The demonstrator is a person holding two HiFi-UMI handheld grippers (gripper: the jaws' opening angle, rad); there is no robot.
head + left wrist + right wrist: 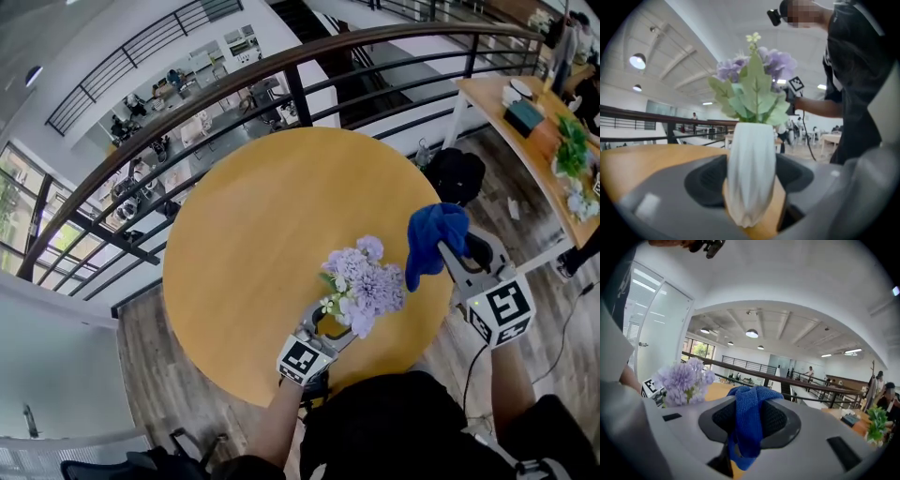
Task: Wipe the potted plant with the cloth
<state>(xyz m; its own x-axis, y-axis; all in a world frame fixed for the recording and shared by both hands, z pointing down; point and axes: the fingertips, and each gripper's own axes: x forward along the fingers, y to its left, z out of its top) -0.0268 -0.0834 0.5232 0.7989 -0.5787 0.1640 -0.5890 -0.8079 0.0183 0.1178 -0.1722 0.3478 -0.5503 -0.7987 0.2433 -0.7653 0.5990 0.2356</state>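
Observation:
The potted plant, purple flowers (364, 281) with green leaves in a white ribbed vase (751, 154), stands near the front edge of the round wooden table (253, 216). My left gripper (323, 330) is shut on the vase, whose sides sit against both pads in the left gripper view (751, 197). My right gripper (446, 251) is shut on a blue cloth (431, 239), which hangs just right of the flowers and apart from them. In the right gripper view the cloth (749, 413) drapes over the jaws (749, 425), with the flowers (684, 380) to the left.
A dark curved railing (187, 122) runs behind the table, with a lower floor beyond it. A long wooden table (525, 131) with a green plant (570, 150) stands at the right. A black bag (455, 173) lies on the floor between the two tables.

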